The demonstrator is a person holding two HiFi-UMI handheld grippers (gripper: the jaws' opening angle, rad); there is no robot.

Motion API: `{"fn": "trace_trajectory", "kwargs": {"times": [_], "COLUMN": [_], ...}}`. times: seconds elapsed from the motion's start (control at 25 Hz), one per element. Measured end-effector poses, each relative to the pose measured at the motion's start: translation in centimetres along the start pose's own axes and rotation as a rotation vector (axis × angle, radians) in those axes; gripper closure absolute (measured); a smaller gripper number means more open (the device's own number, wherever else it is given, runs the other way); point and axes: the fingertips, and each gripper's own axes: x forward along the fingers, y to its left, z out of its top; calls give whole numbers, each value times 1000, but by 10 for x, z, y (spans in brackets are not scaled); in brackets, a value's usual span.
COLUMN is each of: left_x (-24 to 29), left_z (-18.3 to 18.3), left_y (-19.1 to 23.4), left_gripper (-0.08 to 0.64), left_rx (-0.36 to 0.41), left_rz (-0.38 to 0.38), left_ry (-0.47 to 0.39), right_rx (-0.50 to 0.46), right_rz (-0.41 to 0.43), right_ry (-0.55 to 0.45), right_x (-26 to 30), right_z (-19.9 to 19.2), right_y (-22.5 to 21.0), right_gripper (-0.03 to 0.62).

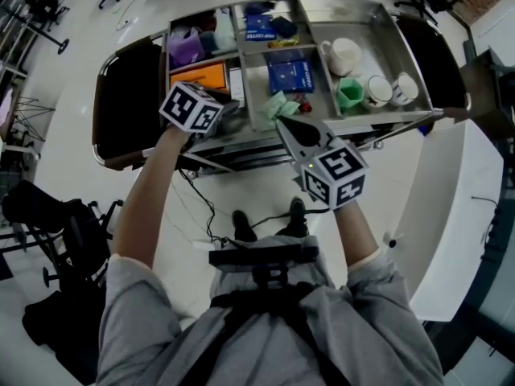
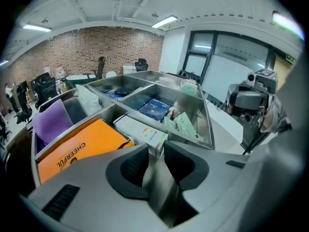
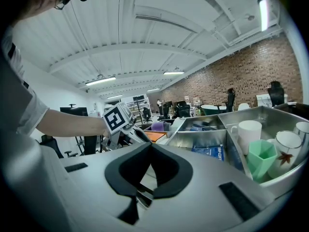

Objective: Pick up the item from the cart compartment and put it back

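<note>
the step in hand looks like the first one, the reach for the item. nothing is lifted yet.

the left gripper hangs over the near edge of the cart, on its left part. its jaws stand partly open with nothing between them. just in front of their tips lies the white box, which i judge to be the item. it lies in the near left compartment, against the right side of the orange box.

the right gripper waits near the middle of the cart's near edge. its jaws are closed tip to tip and hold nothing.

for the next move, the left gripper should go a little forward and down, so that the near end of the white box comes between the pads, and then close. the compartment wall is just right of the box, so the right jaw has little room.
</note>
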Motion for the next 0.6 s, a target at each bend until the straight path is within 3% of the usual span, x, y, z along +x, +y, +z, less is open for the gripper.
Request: {"fn": "trace_trajectory", "kwargs": {"times": [0.32,0.48,0.6], "left_x": [9,12,14], "left_z": [-7,-13,-16], "left_y": [-1,-7,-10], "left_gripper": [434,369,367], "left_rx": [-1,15,22], "left_rz": [-14,-36,-51], "left_ry": [43,77,93], "right_rx": [5,4,7], "right_rz": [4,7,7], "right_ry": [5,3,2], "right_x": [2,2,2], "right_z": [-1,0,-1], "right_y": [-1,0,0], "right_gripper": [583,583,583]}}
